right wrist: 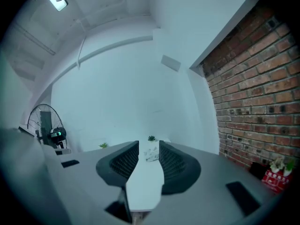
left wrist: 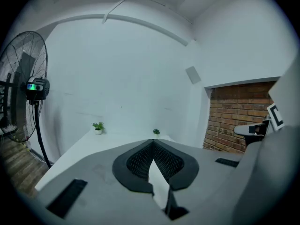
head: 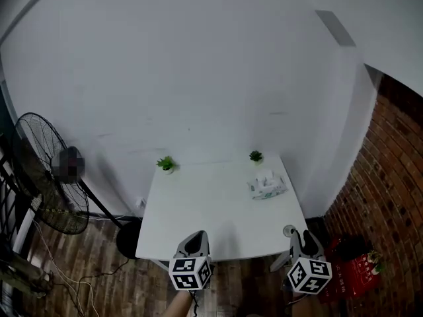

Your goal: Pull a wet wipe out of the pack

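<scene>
The wet wipe pack [head: 268,187] is left untouched on the white table [head: 198,210], toward 2 o'clock of the tabletop. Both grippers are held back near the table's 6 o'clock edge, well apart from the pack, so the pull is judged not yet begun. The left gripper [left wrist: 152,142] is seen pinched tip to tip on nothing, likely kept spare for steadying. The right gripper [right wrist: 149,146] is kept parted and empty, with the pack framed at 12 o'clock between its jaws, probably lined up for the pinch.
</scene>
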